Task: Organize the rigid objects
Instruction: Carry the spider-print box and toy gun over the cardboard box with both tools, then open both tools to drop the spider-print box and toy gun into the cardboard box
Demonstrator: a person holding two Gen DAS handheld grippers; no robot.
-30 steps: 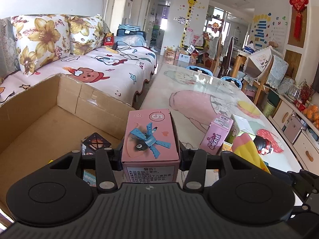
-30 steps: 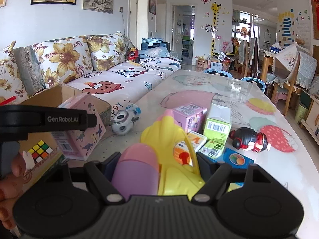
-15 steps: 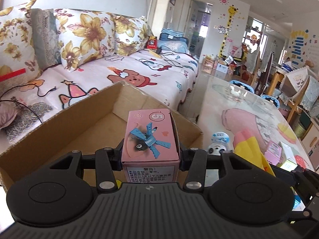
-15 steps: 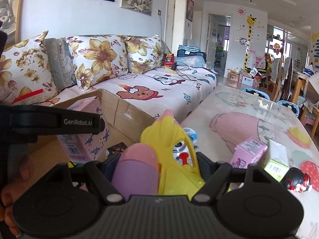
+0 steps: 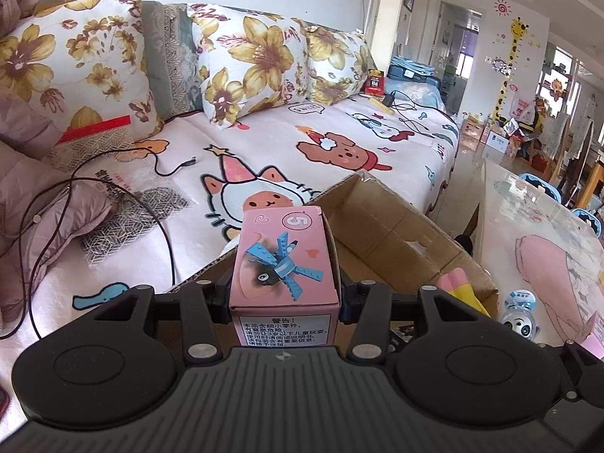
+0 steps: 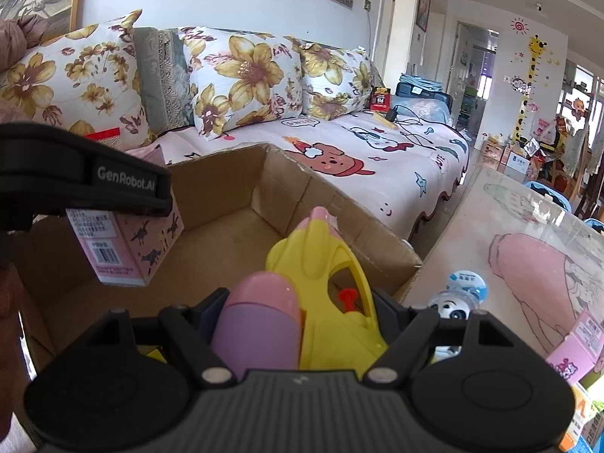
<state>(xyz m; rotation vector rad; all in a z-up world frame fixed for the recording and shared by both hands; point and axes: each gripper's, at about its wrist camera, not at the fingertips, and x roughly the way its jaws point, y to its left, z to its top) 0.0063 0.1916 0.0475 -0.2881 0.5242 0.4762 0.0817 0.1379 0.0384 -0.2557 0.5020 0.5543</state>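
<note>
My left gripper (image 5: 283,294) is shut on a pink toy box (image 5: 285,260) marked 5 and holds it above the open cardboard box (image 5: 396,234). The same pink box (image 6: 128,249) shows in the right wrist view, hanging over the carton's left part. My right gripper (image 6: 298,321) is shut on a yellow and pink toy water gun (image 6: 321,283) with a purple tank, held over the cardboard box (image 6: 234,188). The gun's tip (image 5: 458,287) shows in the left wrist view.
A sofa (image 5: 302,143) with flowered cushions and loose cables lies behind the carton. A glass-topped table (image 6: 528,226) stands at the right with a small panda toy (image 6: 453,302), another pink box (image 6: 577,343) and other packets at its near edge.
Both grippers have swung left from the table to over the cardboard box, carrying the pink box and the water gun. The table's toys have slid to the right edge of view.
</note>
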